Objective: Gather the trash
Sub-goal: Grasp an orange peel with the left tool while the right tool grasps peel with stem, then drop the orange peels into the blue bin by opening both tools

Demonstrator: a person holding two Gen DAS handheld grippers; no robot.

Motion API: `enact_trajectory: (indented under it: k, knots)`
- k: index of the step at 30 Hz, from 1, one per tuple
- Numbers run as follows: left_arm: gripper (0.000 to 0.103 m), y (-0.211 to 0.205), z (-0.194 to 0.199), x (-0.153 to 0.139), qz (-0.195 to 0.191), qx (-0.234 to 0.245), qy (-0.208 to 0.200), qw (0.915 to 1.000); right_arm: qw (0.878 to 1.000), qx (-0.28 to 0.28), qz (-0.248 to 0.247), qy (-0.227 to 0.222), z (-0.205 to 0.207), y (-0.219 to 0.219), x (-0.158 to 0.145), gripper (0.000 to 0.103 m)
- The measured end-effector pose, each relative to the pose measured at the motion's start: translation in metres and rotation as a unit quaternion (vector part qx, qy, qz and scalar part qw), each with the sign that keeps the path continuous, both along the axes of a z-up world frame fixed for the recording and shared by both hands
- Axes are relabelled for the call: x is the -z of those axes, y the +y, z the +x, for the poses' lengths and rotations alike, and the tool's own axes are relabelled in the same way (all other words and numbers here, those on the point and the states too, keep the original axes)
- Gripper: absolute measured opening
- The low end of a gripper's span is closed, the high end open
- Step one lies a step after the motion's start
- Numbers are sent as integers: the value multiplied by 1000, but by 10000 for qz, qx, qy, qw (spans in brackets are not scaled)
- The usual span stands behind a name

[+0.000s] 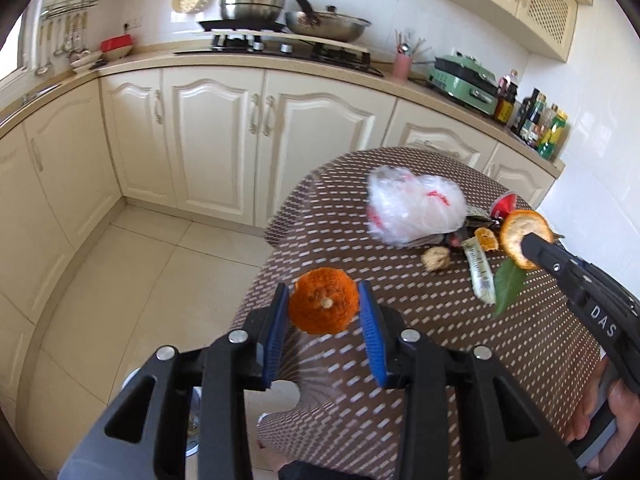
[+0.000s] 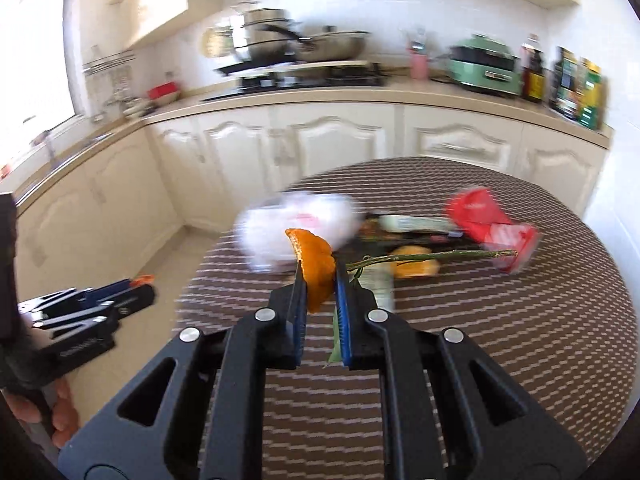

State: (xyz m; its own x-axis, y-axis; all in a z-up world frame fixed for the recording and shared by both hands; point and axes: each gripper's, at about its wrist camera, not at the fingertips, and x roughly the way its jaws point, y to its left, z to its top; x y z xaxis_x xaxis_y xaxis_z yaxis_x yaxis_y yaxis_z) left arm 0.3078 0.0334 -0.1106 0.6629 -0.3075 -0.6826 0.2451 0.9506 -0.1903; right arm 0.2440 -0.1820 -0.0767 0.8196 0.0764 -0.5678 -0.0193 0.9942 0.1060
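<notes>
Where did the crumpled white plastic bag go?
The plastic bag lies on the round brown table, toward its far side. In the left wrist view a red can and wrappers sit just right of it.

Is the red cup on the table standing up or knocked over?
Knocked over. The red cup lies on its side on the table, among the other trash.

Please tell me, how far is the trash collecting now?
Done: nothing visibly binned; no bin shows. In hand: left gripper holds one orange peel; right gripper holds another peel. Left on the table: plastic bag, wrapper, leaf, red packet.
</notes>
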Motion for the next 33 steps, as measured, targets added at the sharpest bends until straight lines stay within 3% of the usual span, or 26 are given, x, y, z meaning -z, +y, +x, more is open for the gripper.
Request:
enact_trajectory:
  k: [8,14,17,23,29,33]
  knots:
    - [34,116,-24,27,-84,-872,241,9959,9909,-1325,24,229,9,132,23,13]
    - [34,204,-33,76,-53,-1614,712,9843,9717,-2230,-17,779,25,244,81,13]
    - [34,243,-32,115,-108,-1927,1094,9751,9623,-2478,-116,1111,34,284,119,13]
    - [34,285,-19,178,-228,-2222,1642,9608,9464,-2701,-229,1759,52,333,185,13]
    - [36,297,-2,208,-286,-2259,1782,9573,9401,-2686,-248,2082,72,352,221,13]
    - [45,304,-2,224,-395,-2345,1887,9528,9388,-2664,-279,2164,81,350,231,13]
